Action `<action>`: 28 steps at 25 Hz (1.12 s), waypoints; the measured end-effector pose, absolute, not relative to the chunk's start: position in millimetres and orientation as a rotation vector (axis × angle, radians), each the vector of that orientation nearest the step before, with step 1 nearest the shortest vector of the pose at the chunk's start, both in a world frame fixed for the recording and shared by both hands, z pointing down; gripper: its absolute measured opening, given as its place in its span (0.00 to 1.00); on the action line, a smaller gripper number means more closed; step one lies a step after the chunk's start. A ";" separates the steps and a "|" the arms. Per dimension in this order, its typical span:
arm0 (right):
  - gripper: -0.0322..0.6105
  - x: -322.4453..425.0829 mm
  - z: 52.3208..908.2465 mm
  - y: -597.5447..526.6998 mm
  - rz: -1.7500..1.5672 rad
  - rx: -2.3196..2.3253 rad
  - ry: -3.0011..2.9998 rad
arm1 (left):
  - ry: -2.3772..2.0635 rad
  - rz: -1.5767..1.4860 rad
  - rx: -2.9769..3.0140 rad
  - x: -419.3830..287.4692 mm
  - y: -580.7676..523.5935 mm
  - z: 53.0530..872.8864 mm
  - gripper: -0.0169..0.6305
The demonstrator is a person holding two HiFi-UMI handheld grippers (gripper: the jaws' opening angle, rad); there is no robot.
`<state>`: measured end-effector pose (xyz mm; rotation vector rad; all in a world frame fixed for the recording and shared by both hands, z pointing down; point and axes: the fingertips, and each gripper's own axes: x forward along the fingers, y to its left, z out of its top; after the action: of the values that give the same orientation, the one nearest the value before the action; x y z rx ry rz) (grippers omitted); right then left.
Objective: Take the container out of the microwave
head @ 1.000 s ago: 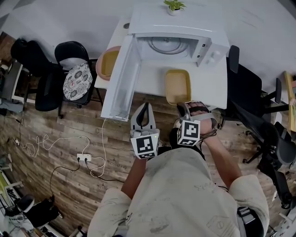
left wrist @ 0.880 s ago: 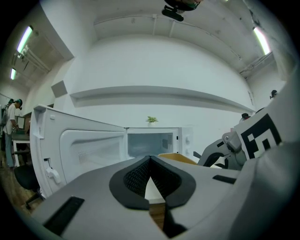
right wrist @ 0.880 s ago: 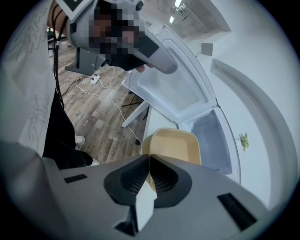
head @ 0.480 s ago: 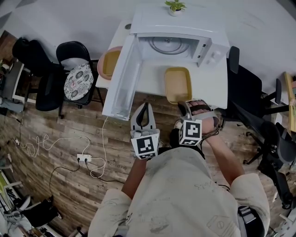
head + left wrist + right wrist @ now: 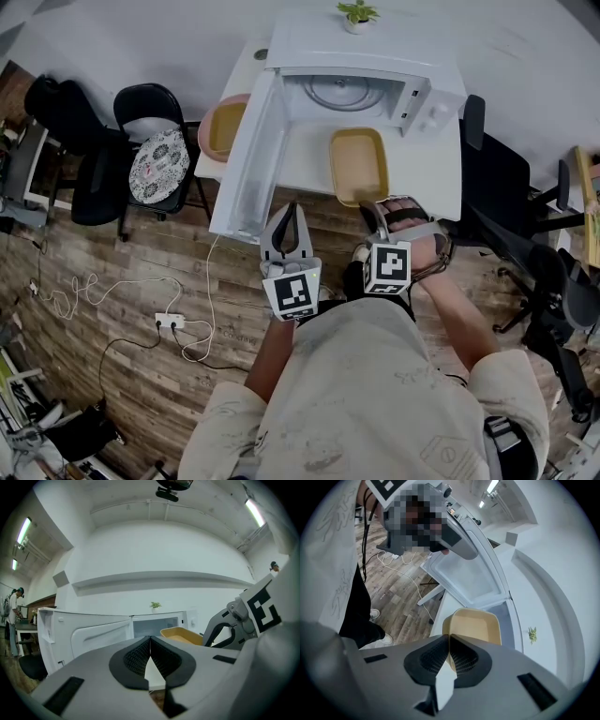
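At the left edge of the white desk (image 5: 427,173), a second yellow dish (image 5: 225,127) is sitting on a round pink plate (image 5: 202,122). It is half hidden behind the white microwave door (image 5: 248,164), which is standing swung wide to the left and leaving the cavity free to reach.

Off the desk's near edge, by the door's outer corner, the person's grey left tool (image 5: 294,214) is hovering with its jaws pressed together on nothing. It appears to be idling out of the way while the other hand is working.

The white microwave oven (image 5: 361,52) is occupying the desk's far edge. Its glass turntable (image 5: 336,91) is lying bare, and a small green potted plant (image 5: 354,11) is perching on its roof.

In front of the cavity, the shallow yellow rectangular container (image 5: 357,166) is lying lengthwise toward the desk's near edge, already outside the oven. The grey right tool (image 5: 449,638) is clamping its near rim with jaws closed on that thin lip, probably the only part slim enough to pinch. Whether the container is resting on the desk or riding just above it cannot be told.

The removal is looking all but done, with only setting down and letting go remaining.

Counted: two tools, one microwave with one door, two yellow dishes, one pink plate, one turntable, one plant.
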<state>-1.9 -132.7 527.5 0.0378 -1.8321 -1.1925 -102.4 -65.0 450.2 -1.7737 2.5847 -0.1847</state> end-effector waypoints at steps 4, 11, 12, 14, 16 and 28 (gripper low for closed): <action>0.09 -4.1 525.9 -132.9 -1.220 0.050 -1.827 | 2.575 -0.173 -1.757 -106.3 -63.1 442.6 0.04; 0.09 -10.8 516.2 -134.9 -1.278 0.096 -1.830 | 2.557 -0.166 -1.734 -109.3 -62.3 436.0 0.04; 0.09 -11.2 515.3 -135.0 -1.287 0.101 -1.828 | 2.559 -0.170 -1.735 -109.3 -61.9 436.1 0.04; 0.09 -11.3 515.2 -135.4 -1.297 0.111 -1.825 | 2.551 -0.174 -1.731 -109.4 -61.9 434.6 0.04; 0.09 -12.5 514.1 -135.8 -1.312 0.126 -1.828 | 2.533 -0.164 -1.723 -109.3 -62.6 430.6 0.04; 0.09 -15.4 503.3 -140.1 -1.351 0.232 -1.871 | 2.536 -0.198 -1.740 -104.7 -61.1 432.1 0.04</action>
<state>-15.4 -140.1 503.3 0.2320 -1.8708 -1.3511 -104.7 -61.1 432.1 -1.7395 2.5357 -0.1977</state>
